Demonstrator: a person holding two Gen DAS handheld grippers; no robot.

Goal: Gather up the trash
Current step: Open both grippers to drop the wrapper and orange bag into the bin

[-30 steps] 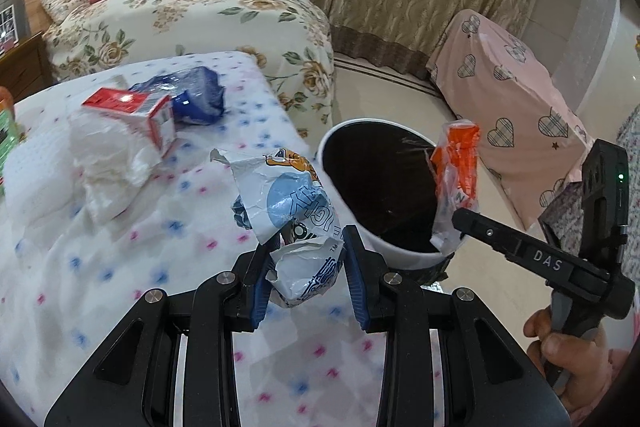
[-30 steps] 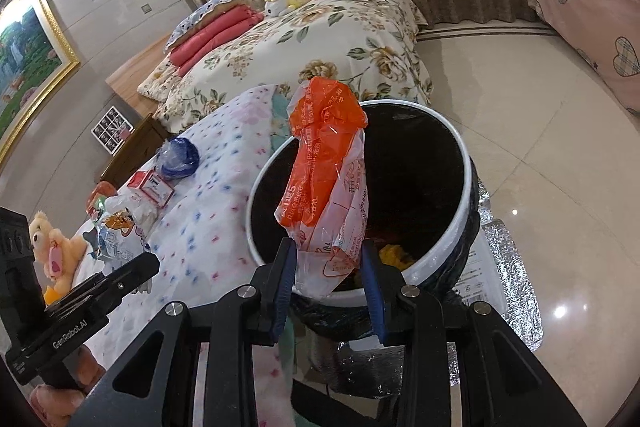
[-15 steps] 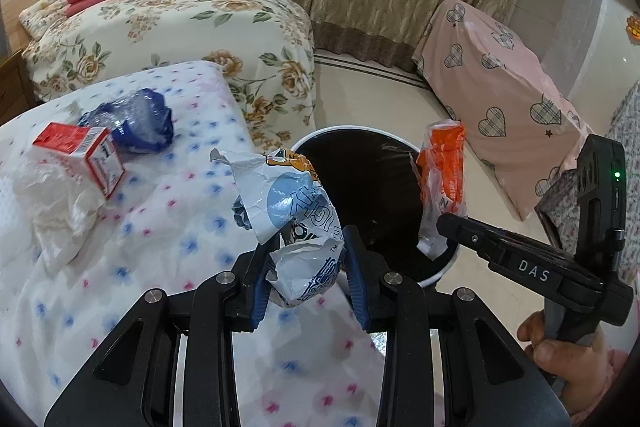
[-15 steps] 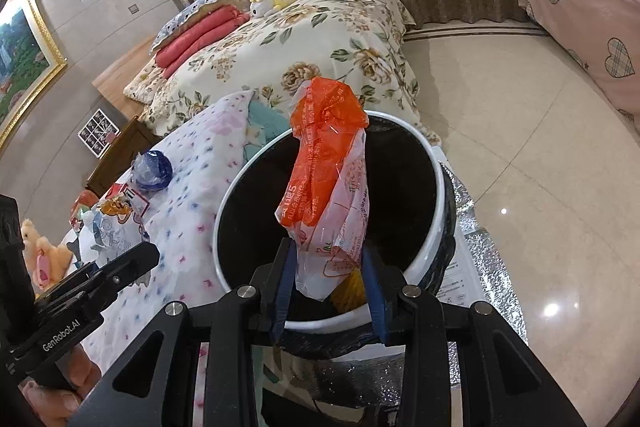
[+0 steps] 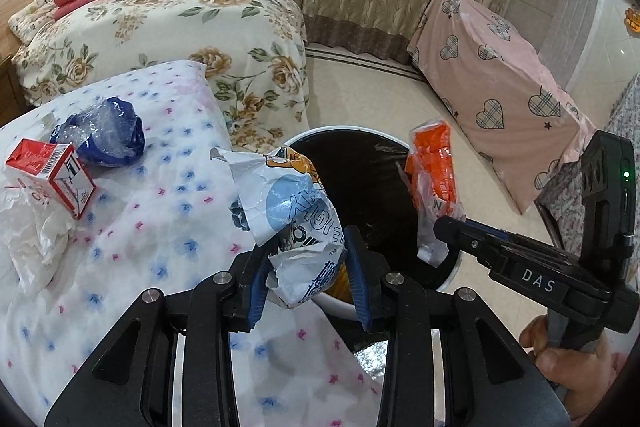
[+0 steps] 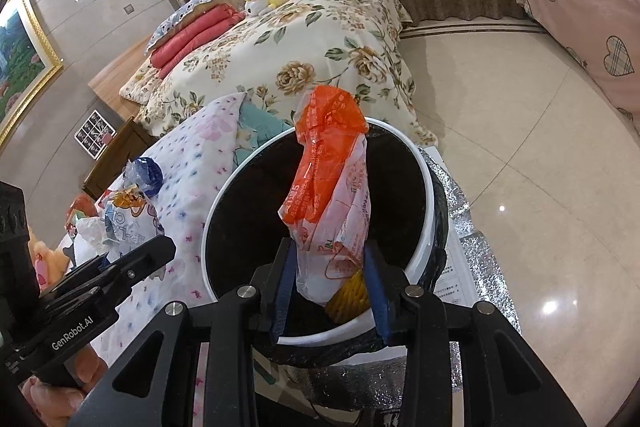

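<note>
Crumpled white-and-blue snack wrapper with a cartoon print (image 5: 294, 223) pinched between the blue pads of the left gripper (image 5: 307, 281), held upright above the near edge of the bed with the white dotted cover (image 5: 160, 235), just beside the round white-rimmed bin with a black liner (image 5: 362, 183); probably lifted high so the loose upper flap clears the rim on the way over. Orange-and-clear plastic bag (image 6: 332, 203) clenched low down by the right gripper (image 6: 330, 293), hanging directly over the bin's open mouth, so letting go there should drop it inside. Something yellow (image 6: 350, 297) visible deep in the bin near the front wall, partly hidden. Bin standing on the tiled floor against the bed's corner, on a silvery foil sheet (image 6: 480, 259), close enough for both pieces to be carried across without a long reach. Not yet collected, toward the far-left edge of the bed: a red-and-white small carton (image 5: 52, 175), a blue crinkled plastic wrapper (image 5: 102, 133) touching it, and a white crumpled tissue or bag (image 5: 36, 235) under the carton's near side. Judged: two pieces about to go in, three left
</note>
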